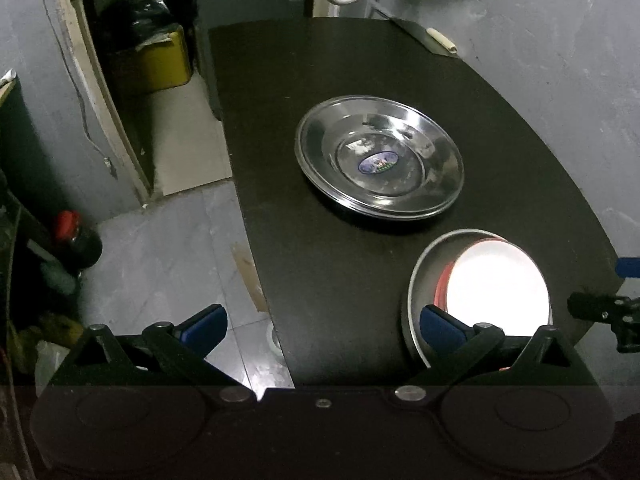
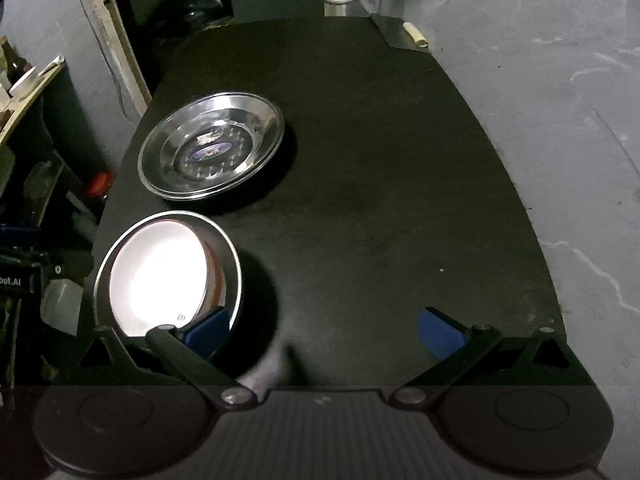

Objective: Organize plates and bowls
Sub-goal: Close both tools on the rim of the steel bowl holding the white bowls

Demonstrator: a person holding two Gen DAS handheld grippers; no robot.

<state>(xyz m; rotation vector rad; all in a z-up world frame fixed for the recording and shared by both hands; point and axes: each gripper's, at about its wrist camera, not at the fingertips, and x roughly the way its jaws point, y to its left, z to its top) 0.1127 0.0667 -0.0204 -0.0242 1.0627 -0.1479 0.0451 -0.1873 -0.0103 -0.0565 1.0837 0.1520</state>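
Note:
A stack of shiny steel plates [image 1: 380, 158] with an oval sticker in the middle sits on the dark table [image 1: 320, 272]; it also shows in the right wrist view [image 2: 212, 148]. Nearer me stands a steel bowl [image 1: 424, 276] holding a white-inside bowl with a red outside [image 1: 496, 284]; the right wrist view shows the steel bowl [image 2: 234, 264] and the white bowl [image 2: 156, 276]. My left gripper [image 1: 324, 326] is open and empty, hovering over the table's left edge. My right gripper [image 2: 324, 330] is open and empty above the table, right of the bowls.
A cleaver with a pale handle [image 1: 428, 38] lies at the table's far right corner. A yellow bin [image 1: 160, 64] and a red-capped bottle [image 1: 78, 236] stand on the floor to the left. A grey wall [image 2: 560, 120] runs along the right.

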